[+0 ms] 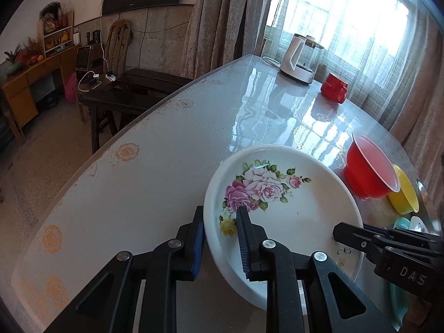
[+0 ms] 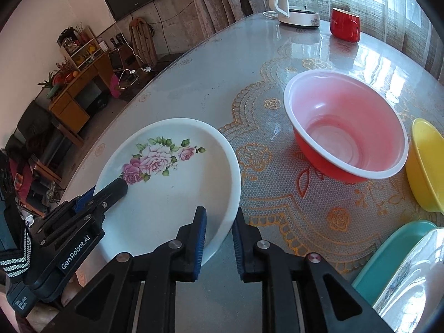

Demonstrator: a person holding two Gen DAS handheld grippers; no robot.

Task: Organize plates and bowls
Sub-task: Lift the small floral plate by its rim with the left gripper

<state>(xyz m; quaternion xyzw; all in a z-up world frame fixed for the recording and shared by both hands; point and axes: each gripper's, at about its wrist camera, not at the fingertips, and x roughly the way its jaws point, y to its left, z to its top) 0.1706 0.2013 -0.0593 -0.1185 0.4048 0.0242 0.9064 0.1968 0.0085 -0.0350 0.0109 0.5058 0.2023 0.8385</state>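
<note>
- The white plate (image 1: pixel 291 213), round, glossy and printed with pink roses, lies on the table (image 1: pixel 155 149) near its front edge.
- The left gripper (image 1: pixel 220 222) has its fingers narrowed over the plate's left rim, one blue ribbed pad outside and one inside; whether the pads press the rim cannot be told.
- The right gripper (image 2: pixel 219 222) straddles the plate's right rim in the same way, with a small gap, and its contact cannot be told either.
- The table has a shiny transparent cover over a lace-like cloth with orange flower patterns.
- The red bowl (image 2: pixel 347 127), of thin plastic with a white rim and a pale pink inside, stands just beside the plate, and the yellow bowl (image 2: pixel 427 166) is near it.
- Only the right wrist view shows clearly the turquoise dish (image 2: pixel 394 255) and a glossy patterned plate (image 2: pixel 416 277) on it.
- Both views show the white kettle (image 1: pixel 298 58) and the red mug (image 1: pixel 334 87) at the far end of the table.
</note>
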